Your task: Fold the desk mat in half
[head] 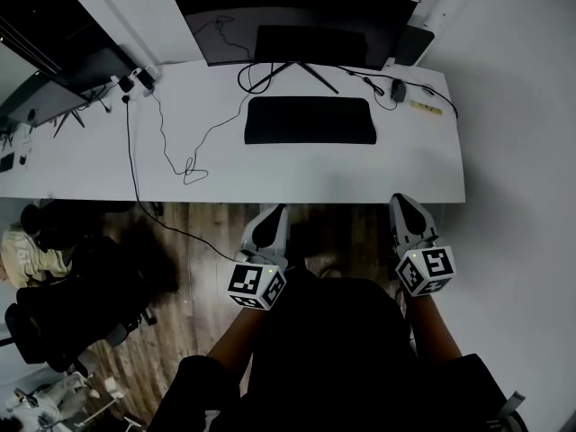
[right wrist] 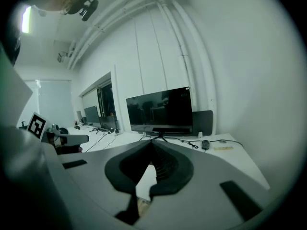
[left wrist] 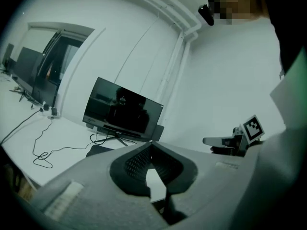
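Note:
The black desk mat (head: 310,121) lies flat and unfolded on the white desk (head: 81,165), in front of the monitor stand. In the left gripper view only the mat's left end (left wrist: 97,150) shows, past the jaws. Both grippers hang short of the desk's front edge, over the floor and close to the person's body. My left gripper (head: 274,211) is shut with nothing in it, its tips meeting (left wrist: 150,143). My right gripper (head: 401,202) is also shut and empty (right wrist: 152,143). Neither touches the mat.
A wide monitor (head: 297,16) stands at the back of the desk, a mouse (head: 398,89) at the back right. A loose black cable (head: 175,156) trails over the desk's left half and off its front edge. Dark chairs (head: 63,304) stand on the wooden floor at left.

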{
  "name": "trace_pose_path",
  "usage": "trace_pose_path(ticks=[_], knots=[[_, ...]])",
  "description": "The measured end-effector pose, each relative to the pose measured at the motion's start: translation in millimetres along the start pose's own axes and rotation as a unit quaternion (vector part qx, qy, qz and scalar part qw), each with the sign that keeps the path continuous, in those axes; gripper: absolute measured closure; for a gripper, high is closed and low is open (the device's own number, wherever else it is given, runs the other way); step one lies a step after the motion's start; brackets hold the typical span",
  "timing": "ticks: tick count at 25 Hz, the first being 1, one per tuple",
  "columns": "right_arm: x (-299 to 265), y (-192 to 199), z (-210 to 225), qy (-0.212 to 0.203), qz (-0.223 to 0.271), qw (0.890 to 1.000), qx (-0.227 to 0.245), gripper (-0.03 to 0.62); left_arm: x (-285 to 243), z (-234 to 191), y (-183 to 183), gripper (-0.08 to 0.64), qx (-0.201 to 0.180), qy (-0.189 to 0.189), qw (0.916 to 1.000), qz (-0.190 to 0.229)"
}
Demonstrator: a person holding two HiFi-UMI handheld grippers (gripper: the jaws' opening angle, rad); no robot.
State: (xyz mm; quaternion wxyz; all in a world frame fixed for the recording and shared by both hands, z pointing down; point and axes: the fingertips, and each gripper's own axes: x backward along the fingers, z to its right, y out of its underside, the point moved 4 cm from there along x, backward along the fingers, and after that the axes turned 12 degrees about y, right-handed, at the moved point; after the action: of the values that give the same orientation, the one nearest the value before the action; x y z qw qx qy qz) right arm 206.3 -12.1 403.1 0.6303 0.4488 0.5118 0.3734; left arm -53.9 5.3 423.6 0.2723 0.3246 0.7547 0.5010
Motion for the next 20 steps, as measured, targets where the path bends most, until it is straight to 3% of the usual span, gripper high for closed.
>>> trace_pose_path(ticks=[2,5,11,15,20], knots=[[25,7,14,-0.001,0.008,1.0,0.008,0.592,5,29,4,0.538,-0.032,-0.01,0.9994,-0.003],[59,24,35,-0.008,0.001,1.0,-0.025,0.592,10,78,9,0.538,-0.083,-0.004,0.9963,-0.019],[106,42,66,-0.01,0.004,1.0,-0.019,0.592,14,141,9,0.538,-0.11,-0.001,0.9939,-0.011],[126,49,75,-0.004,0.016,1.0,-0.016,0.592,23,158,18,0.538,-0.138,-0.003,0.9903,-0.018],[140,50,77,0.012,0.023,1.0,0.001,0.592,29,162,15,0.538,-0.128,0.0,0.9917,-0.007]])
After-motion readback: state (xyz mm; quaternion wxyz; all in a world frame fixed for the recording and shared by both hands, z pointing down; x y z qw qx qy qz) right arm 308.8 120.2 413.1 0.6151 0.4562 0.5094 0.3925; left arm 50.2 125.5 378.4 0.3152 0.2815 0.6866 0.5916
